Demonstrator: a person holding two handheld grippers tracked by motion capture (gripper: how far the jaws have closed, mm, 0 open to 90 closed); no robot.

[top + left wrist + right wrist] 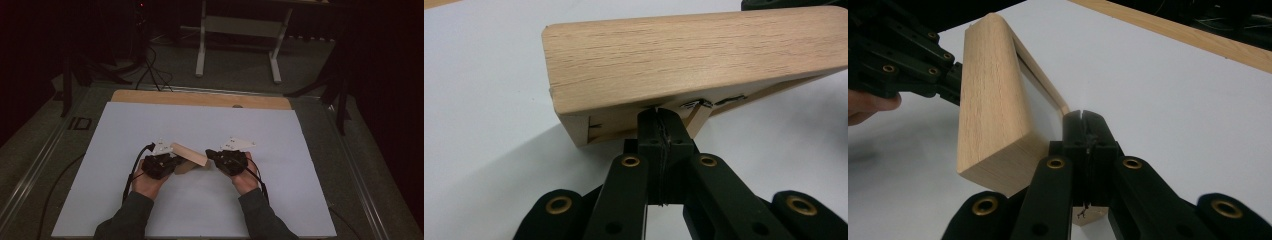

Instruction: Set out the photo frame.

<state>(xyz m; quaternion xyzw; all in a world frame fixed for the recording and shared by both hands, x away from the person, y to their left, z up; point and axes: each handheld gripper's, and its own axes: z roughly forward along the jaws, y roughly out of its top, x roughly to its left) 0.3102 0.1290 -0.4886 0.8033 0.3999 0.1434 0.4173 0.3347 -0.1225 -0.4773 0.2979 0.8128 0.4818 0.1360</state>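
Wooden block (684,55), markings unreadable

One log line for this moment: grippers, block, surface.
left gripper: shut at wooden block edge | right gripper: shut beside block | block: tilted over white sheet

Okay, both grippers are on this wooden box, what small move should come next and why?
Probably ease the wooden box level and lower it: it hangs tilted between the left gripper and right gripper, each pinched shut on a thin edge, above the white sheet.
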